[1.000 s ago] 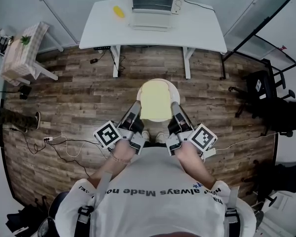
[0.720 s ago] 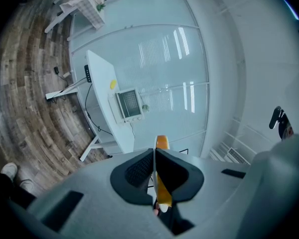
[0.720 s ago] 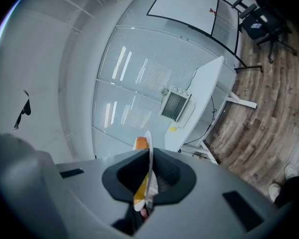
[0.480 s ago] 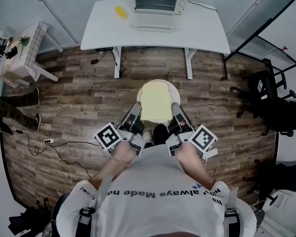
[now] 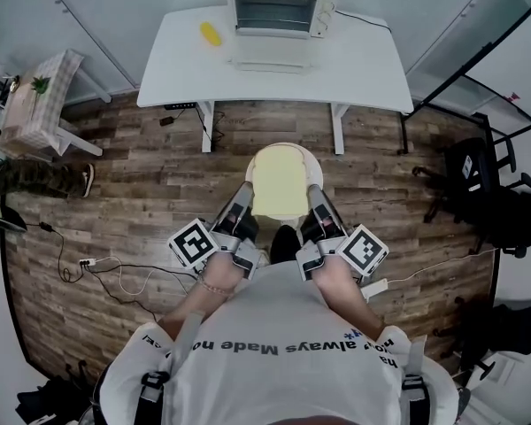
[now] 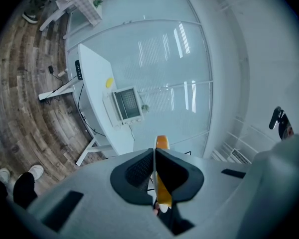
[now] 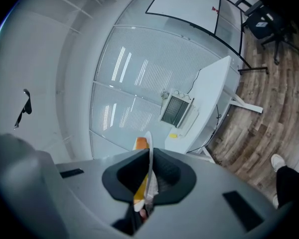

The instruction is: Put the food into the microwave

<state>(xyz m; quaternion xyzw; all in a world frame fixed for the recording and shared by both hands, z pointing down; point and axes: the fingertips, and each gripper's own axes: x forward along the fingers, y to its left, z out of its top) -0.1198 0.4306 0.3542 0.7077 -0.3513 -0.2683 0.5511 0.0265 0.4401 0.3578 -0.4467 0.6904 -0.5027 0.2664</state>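
While the microwave point(image 5: 278, 11) stands on the table point(image 5: 363, 60), the left gripper point(image 5: 245, 195) and right gripper point(image 5: 314, 193) each clamp the plate point(image 5: 280, 147) bearing bread point(image 5: 279, 184).

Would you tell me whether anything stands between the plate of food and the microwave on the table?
Nothing visible does. Only wooden floor lies between the plate and the table, and the door of the microwave looks folded down. The yellow item sits to its left, off the path.

Pale yellow toast point(image 5: 280, 187) on white plate point(image 5: 284, 147) over brown wood-grain floor point(image 5: 142, 189).
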